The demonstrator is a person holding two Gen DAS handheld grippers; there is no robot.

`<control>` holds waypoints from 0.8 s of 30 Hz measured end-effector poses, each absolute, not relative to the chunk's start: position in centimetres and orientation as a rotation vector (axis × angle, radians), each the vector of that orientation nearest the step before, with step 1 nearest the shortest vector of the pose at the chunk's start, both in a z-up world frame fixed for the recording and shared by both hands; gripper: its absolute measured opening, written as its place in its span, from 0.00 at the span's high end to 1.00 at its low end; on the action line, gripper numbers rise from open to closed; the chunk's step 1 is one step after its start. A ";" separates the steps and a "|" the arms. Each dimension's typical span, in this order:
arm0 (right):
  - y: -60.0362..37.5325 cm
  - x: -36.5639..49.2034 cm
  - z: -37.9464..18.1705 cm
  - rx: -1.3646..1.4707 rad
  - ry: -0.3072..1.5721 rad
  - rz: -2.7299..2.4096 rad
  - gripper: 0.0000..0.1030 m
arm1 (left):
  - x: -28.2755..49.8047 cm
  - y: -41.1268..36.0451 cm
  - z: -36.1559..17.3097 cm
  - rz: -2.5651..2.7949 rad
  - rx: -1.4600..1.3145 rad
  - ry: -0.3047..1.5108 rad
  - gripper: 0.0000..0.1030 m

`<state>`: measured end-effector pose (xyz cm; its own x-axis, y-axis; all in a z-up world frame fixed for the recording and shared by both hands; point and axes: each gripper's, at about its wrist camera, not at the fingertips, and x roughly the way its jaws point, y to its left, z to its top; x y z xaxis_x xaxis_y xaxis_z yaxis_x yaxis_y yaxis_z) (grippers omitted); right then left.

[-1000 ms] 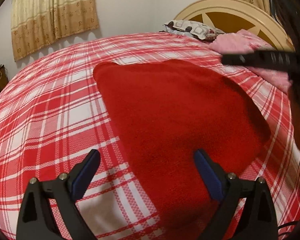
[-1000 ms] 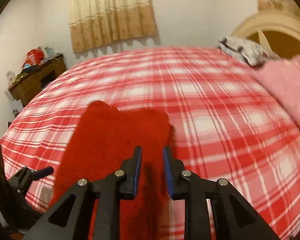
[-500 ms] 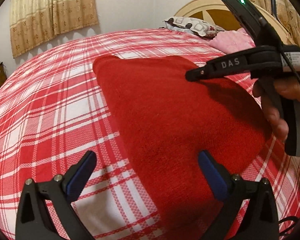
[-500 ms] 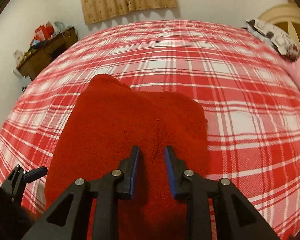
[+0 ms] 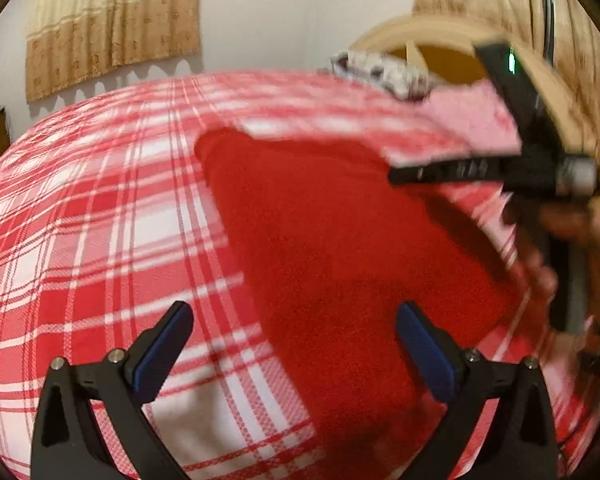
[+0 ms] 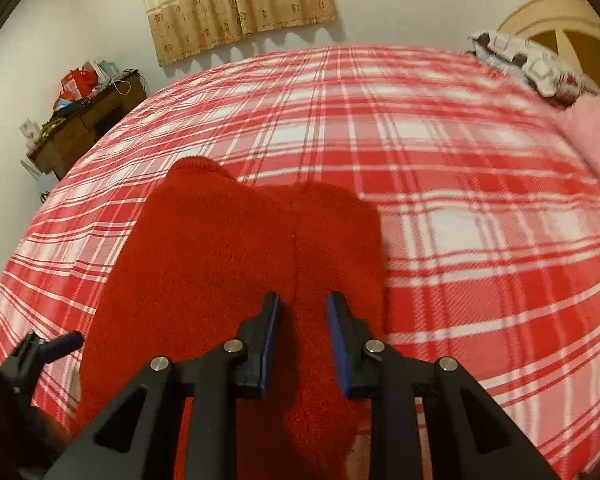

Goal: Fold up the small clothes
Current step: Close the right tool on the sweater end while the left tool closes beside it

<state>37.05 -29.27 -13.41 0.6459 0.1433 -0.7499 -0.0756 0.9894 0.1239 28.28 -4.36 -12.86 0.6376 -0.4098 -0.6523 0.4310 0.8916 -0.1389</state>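
A: What is changing over the red fleece garment (image 6: 228, 280)?

B: Compared with a second ago, the right claw (image 6: 303, 312) is sitting lower and nearer the cloth, and in the left wrist view it is now reaching in from the right edge of the frame, where a second ago only a dark sliver was showing. Its jaws are standing narrowly apart with nothing between them. The left claw (image 5: 292, 320) is hanging wide open over the garment's near edge, gripping nothing, much as before.

A: So what does that mean for the fold?

B: I would say no fold is begun yet; both claws are lining up for a grasp. The garment is lying flat on the red plaid bedsheet (image 6: 460, 200), filling the lower centre of both views.

A: Anything hard to make out?

B: The left wrist view is smeared by motion, so the hand (image 5: 560, 240) at the right edge is blurring into the tool. The garment's nearest hem is cut off at the bottom of both frames, so I cannot tell what kind of garment it is.
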 end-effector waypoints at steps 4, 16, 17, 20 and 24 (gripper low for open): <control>-29.1 37.5 -11.9 0.057 0.789 0.139 0.74 | 29.5 -4.7 -12.6 -0.438 0.038 0.725 0.00; -31.0 40.2 -15.8 0.080 0.907 0.146 0.76 | 30.1 -6.8 -15.2 -0.495 0.073 0.843 0.00; -31.5 40.2 -16.0 0.099 0.910 0.149 0.76 | 30.1 -6.7 -15.2 -0.499 0.064 0.848 0.00; -32.8 39.5 -16.0 0.155 0.898 0.178 0.76 | 29.9 -6.4 -15.0 -0.494 0.044 0.850 0.00; -32.1 39.4 -16.0 0.115 0.900 0.171 0.76 | 29.7 -6.3 -14.2 -0.475 0.042 0.818 0.00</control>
<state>39.36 -32.08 -15.97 0.6097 0.1956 -0.7681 -0.0990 0.9803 0.1711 29.66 -6.25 -14.18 0.5847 -0.3914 -0.7106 0.4234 0.8944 -0.1443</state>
